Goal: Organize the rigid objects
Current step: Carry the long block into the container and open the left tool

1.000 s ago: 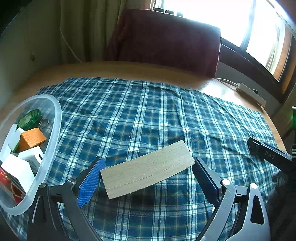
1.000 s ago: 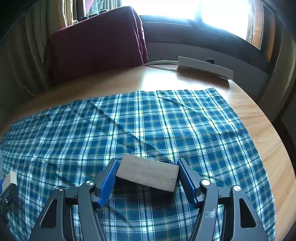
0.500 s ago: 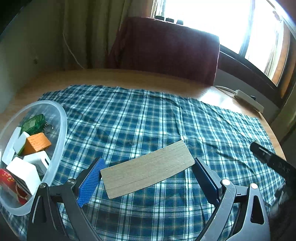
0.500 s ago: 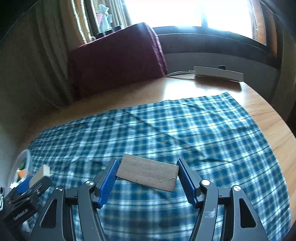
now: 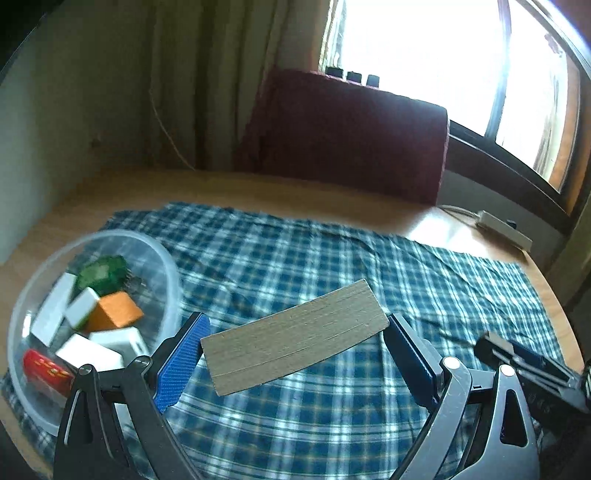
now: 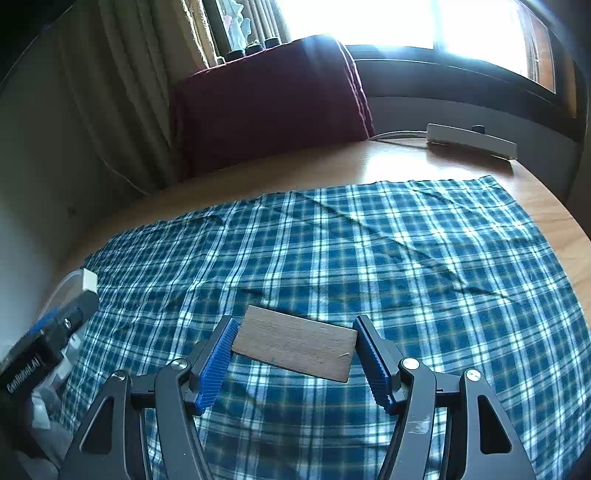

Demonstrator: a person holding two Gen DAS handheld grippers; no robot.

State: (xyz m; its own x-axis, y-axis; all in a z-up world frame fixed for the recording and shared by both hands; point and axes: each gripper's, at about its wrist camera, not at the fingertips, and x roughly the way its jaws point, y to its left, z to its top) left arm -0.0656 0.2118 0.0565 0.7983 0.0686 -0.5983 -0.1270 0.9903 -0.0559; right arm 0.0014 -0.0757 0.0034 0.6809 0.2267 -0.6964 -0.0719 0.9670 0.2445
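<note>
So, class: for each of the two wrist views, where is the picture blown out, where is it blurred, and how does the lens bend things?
Left wrist view: the window is blown out white, the clear bowl and its blocks are smeared by motion blur, and the table edge bows from the fisheye. Right wrist view: window glare again, a bright patch on the table, sharp plaid cloth, dark corners.

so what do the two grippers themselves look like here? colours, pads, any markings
Both match: the left gripper and right gripper have black plastic frames with triangular cut-outs, silver round rivets at the pivots and blue ribbed pads on the fingers. The left gripper's body, seen from the right wrist, carries white lettering, too blurred to read. No cables, sleeves or hands visible.
</note>
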